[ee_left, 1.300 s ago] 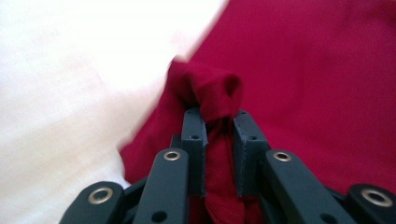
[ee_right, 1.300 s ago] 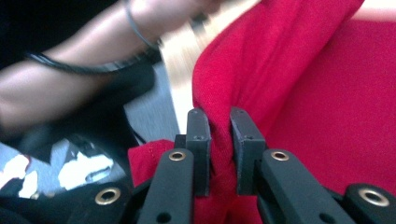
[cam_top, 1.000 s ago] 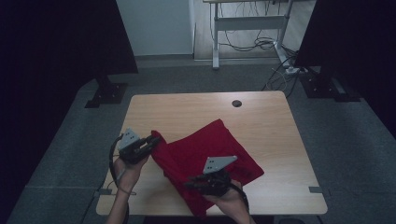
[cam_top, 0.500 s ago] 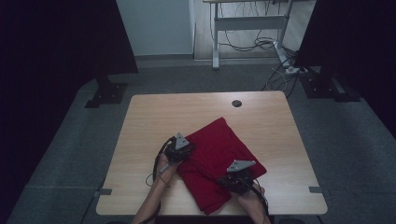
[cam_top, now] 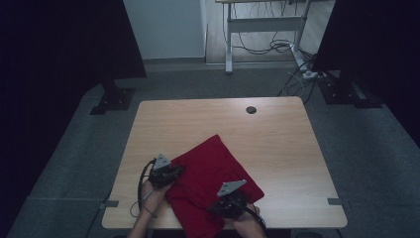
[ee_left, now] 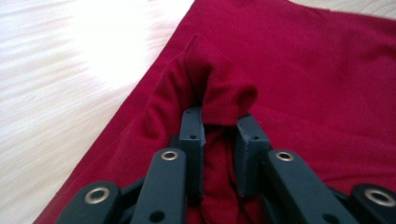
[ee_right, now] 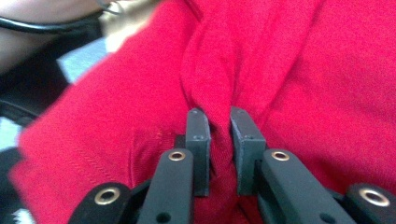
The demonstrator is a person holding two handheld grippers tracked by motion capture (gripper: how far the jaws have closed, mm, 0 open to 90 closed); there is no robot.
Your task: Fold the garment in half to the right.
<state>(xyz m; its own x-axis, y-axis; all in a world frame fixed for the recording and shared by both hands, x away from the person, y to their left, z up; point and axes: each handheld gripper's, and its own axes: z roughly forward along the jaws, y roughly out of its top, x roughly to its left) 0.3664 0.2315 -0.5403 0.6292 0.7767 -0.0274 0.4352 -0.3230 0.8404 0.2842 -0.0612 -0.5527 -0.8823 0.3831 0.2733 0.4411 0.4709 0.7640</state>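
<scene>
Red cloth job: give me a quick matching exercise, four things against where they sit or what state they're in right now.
Things:
1. left gripper
2. right gripper
3. red cloth
4. round hole

Places or states:
A. far side of the table, apart from everything else
B. spread on the table's near half
C. pinching a fold at the cloth's near edge
D. pinching a fold at the cloth's left edge

Pairs: 1-D, 2-C, 3-B, 4-A

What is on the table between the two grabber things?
Just red cloth. In the high view it stretches from the left hand-held gripper to the right hand-held gripper, and each pinches a fold.
</scene>
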